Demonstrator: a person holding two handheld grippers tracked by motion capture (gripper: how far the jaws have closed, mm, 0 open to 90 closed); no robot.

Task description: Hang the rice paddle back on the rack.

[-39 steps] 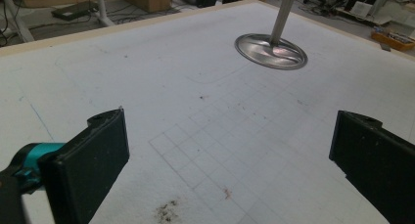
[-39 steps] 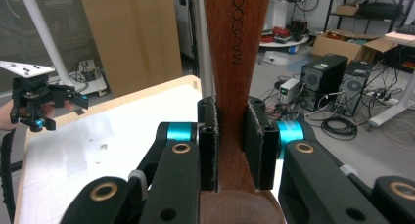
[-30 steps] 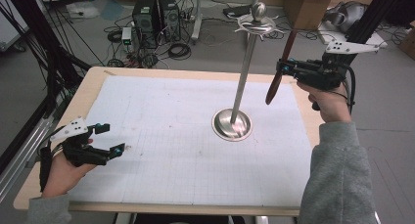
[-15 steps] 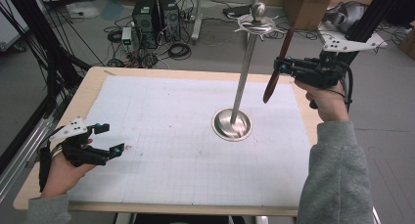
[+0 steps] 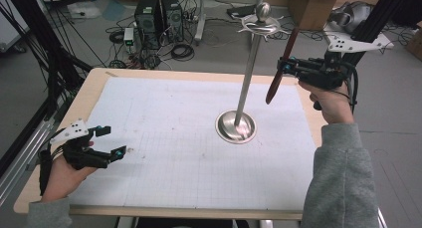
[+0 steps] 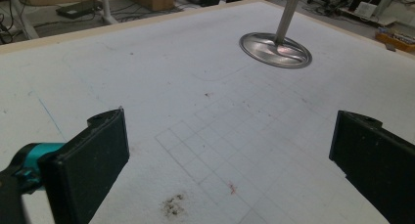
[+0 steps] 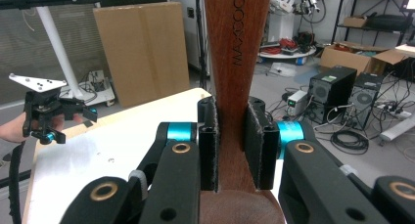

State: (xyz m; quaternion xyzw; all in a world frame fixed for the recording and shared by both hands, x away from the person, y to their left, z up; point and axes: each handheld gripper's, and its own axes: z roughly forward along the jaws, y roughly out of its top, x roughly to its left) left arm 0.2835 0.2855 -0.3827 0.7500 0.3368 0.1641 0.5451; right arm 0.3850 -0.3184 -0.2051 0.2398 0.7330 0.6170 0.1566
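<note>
**Spoon clamped in right jaws, held up beside stand**

Right gripper [image 5: 287, 66] is up over the desk's [image 5: 164, 78] far right edge, jaws closed on the wooden spoon [image 5: 279, 73]. In the right gripper view both pads press the spoon's [image 7: 235, 87] narrow neck from either side; handle runs up past them, wider wood sits below. From above, the spoon hangs tilted, lower end over the desk, upper end near the hooks of the metal stand [image 5: 249, 73], not touching. Left gripper [image 5: 114, 143] rests low at the near left corner, jaws wide apart, nothing between.
</note>
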